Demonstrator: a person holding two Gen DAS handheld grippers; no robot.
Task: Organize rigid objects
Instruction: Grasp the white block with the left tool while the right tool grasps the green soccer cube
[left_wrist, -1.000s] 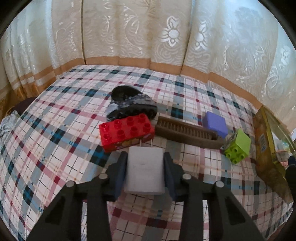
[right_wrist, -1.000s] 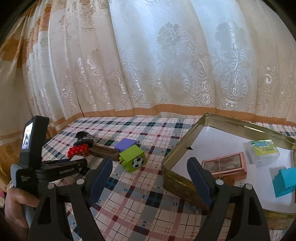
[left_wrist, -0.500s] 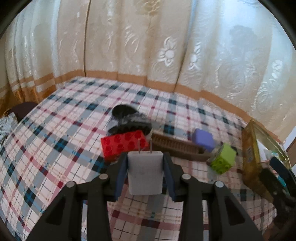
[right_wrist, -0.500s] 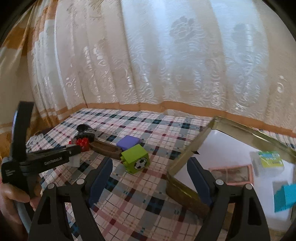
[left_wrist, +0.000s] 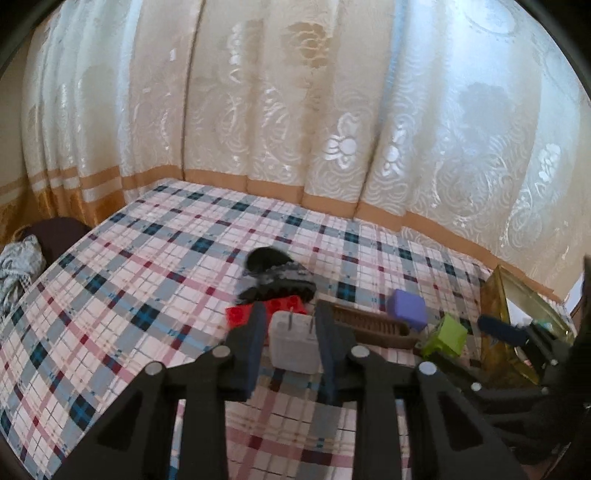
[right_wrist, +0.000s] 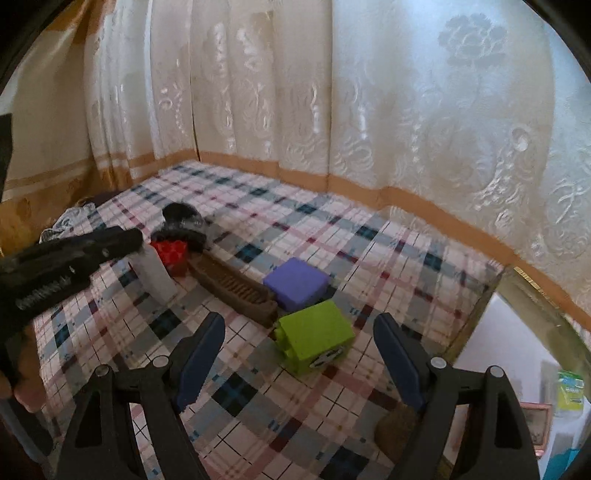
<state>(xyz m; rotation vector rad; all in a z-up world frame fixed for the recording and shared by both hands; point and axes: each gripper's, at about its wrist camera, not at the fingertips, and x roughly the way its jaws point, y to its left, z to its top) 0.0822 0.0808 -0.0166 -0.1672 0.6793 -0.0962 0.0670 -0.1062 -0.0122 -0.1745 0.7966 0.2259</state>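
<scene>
left gripper angled downward w/ jaws clamped tight on a white plug adapter, held clear of the surface, while right gripper tilts down w/ jaws wide apart & nothing between them.

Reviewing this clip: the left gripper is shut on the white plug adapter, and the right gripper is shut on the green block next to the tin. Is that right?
Not quite. The right gripper is open: in the right wrist view its jaws stand wide apart, with the green block on the cloth ahead of them, untouched. The rest holds: the left gripper is shut on the white plug adapter, and the block lies near the tin.
</scene>
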